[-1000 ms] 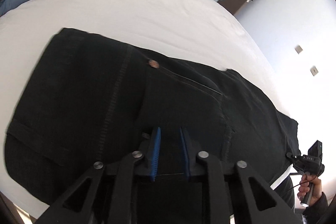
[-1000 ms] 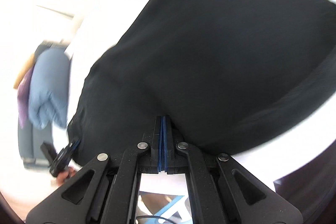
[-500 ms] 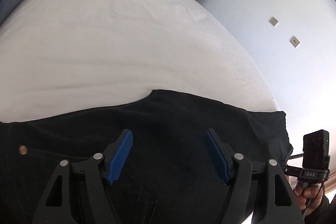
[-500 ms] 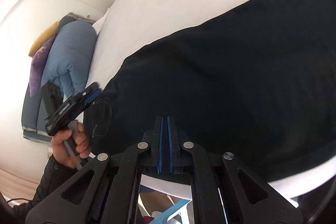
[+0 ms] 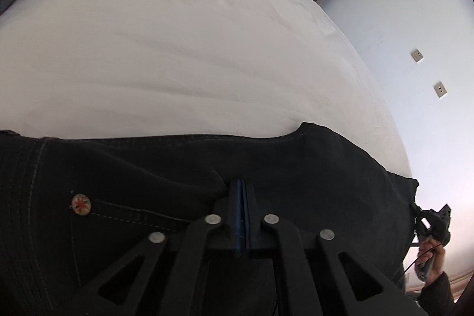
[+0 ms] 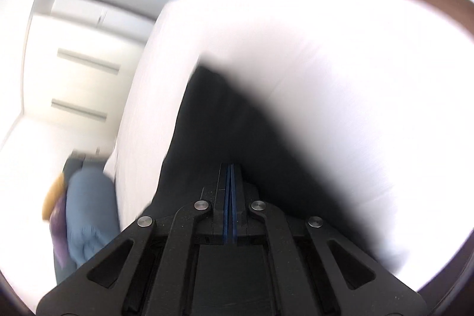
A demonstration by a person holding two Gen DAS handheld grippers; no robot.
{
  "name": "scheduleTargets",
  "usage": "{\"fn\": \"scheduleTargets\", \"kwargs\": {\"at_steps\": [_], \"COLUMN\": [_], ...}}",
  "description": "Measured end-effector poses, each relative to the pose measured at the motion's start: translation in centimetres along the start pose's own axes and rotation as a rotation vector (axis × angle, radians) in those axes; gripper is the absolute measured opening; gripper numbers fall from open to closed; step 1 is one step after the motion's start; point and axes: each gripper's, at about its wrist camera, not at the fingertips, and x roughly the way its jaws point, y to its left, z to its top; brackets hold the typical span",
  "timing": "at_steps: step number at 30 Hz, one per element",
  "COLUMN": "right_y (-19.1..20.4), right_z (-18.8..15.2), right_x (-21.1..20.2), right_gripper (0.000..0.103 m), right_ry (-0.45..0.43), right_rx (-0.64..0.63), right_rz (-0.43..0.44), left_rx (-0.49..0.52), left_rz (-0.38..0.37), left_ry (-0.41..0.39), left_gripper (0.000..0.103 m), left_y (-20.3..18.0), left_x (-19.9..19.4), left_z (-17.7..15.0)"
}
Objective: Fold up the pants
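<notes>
I see the black pants (image 5: 296, 168) spread on the white bed (image 5: 177, 49). My left tool (image 5: 242, 191) is pinched closed on their fabric; my right tool (image 6: 230, 176) grips them too, blurred.

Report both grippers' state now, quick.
Left gripper: closed, pinching the black pants.
Right gripper: closed on the pants too, though the view is blurred.
</notes>
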Motion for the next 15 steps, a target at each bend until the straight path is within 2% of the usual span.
{"fn": "scheduleTargets", "kwargs": {"at_steps": [1,3,4,5,6,8,12,13,15], "right_y": [-0.5,-1.2,-1.5,-1.6,-0.8,0.7,4.5,5.0,5.9], "right_z": [0.8,1.6,1.6,1.1,-0.1,-2.2,-8.6,-9.8,-12.5], "right_x": [-1.6,-4.5,-5.9,-7.0,-7.6,-7.9,-2.7,-1.2,1.9], "right_gripper": [0.002,0.005,0.008,0.008,0.008,0.008,0.008,0.008,0.008], "right_ry": [-0.043,-0.122,-0.143,-0.150,-0.142,-0.070,0.172,0.216,0.299], "right_rx": [-0.009,-0.012,0.009,0.021,0.013,-0.041,-0.127,-0.127,-0.147], "right_rz": [-0.040,-0.156,-0.146,-0.084,-0.023,0.094,0.228,0.235,0.219], "left_rx": [0.005,0.029,0.047,0.066,0.084,0.130,0.204,0.210,0.223], "left_rz": [0.011,0.075,0.097,0.098,0.077,0.027,-0.027,-0.032,-0.026], "left_ry": [-0.010,-0.049,-0.070,-0.094,-0.111,-0.107,-0.040,-0.025,0.024], "left_gripper": [0.022,0.050,0.055,0.062,0.064,0.067,0.067,0.067,0.067], "left_y": [-0.4,-2.0,-3.4,-4.5,-6.0,-9.6,-16.2,-18.1,-19.6], "left_x": [-0.3,-1.6,-1.9,-2.5,-3.0,-2.9,0.4,1.8,3.7], "left_z": [-0.1,-0.3,-0.6,-0.9,-1.3,-2.3,-4.9,-5.1,-6.4]}}
